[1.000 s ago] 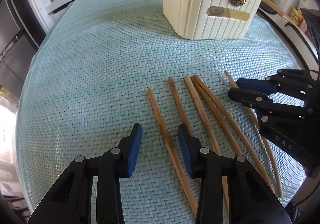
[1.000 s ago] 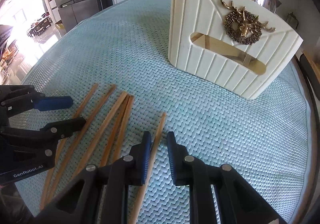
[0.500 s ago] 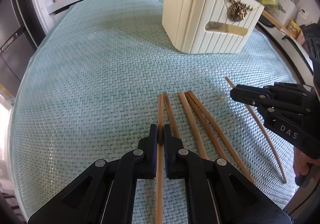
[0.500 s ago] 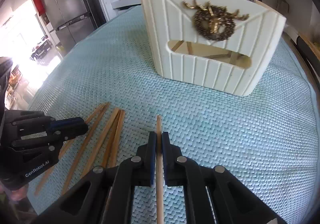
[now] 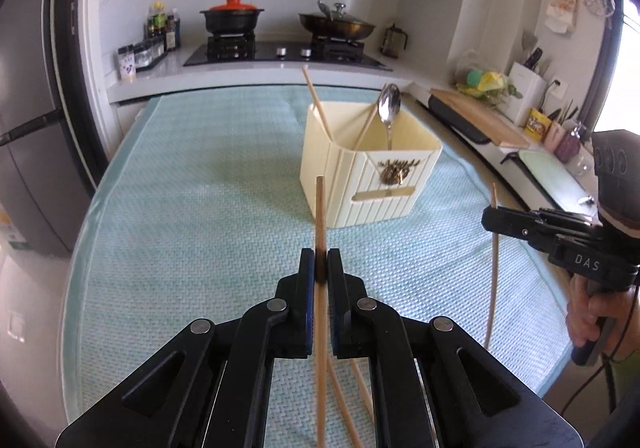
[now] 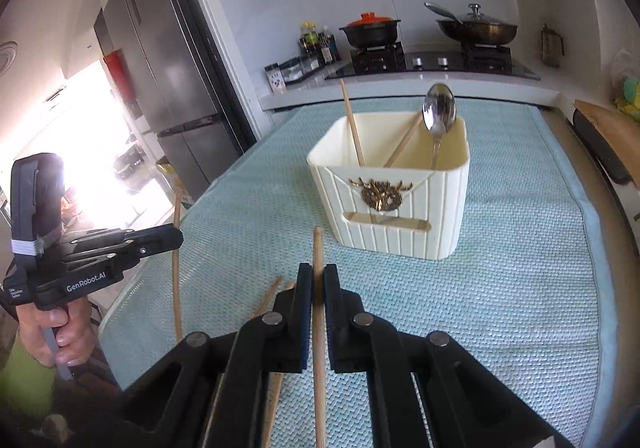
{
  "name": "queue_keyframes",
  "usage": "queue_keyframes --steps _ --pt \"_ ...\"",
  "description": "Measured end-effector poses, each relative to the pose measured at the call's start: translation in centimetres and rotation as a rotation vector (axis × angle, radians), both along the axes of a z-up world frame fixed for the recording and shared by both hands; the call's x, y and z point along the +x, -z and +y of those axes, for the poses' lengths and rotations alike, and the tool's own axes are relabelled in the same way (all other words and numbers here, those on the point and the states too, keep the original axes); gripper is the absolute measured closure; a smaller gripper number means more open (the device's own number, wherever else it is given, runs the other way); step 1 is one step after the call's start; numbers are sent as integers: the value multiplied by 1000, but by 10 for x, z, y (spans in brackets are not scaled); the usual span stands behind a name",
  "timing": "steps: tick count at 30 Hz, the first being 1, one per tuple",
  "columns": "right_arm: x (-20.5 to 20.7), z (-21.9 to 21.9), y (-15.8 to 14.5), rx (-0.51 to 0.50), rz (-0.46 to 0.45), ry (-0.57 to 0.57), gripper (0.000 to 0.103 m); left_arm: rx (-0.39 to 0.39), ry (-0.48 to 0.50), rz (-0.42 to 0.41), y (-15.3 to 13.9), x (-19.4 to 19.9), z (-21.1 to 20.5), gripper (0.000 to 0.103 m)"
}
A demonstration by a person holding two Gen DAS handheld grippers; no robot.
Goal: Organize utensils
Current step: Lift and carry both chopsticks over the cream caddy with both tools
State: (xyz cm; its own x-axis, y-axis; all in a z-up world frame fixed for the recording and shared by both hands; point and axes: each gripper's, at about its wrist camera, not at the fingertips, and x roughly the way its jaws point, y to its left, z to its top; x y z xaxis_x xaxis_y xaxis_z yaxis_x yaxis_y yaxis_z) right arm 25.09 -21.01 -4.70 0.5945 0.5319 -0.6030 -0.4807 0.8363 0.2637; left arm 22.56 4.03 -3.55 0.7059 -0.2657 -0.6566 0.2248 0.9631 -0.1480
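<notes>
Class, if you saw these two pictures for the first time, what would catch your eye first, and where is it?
Each gripper, left and right, has its jaws shut on one wooden chopstick, left's and right's, lifted off the teal mat. Behind them stands a cream holder with a spoon inside.

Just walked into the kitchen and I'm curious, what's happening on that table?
A person is sorting chopsticks into a cream utensil holder, which already has two chopsticks and a spoon in it. The left tool and the right tool each grip one chopstick, raised above the green mat. A few more chopsticks lie on the mat.
</notes>
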Motion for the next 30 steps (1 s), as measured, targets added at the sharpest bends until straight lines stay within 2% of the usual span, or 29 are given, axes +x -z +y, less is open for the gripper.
queue_keyframes --steps 6,11,30 --pt "-33 -9 -35 55 -117 7 97 -38 1 -77 -28 -19 7 99" --pt "-46 -8 -48 48 -197 34 97 -47 10 -114 -40 -25 2 99" --pt "-46 -16 -70 38 -274 85 97 -90 24 -176 -70 -26 -1 99"
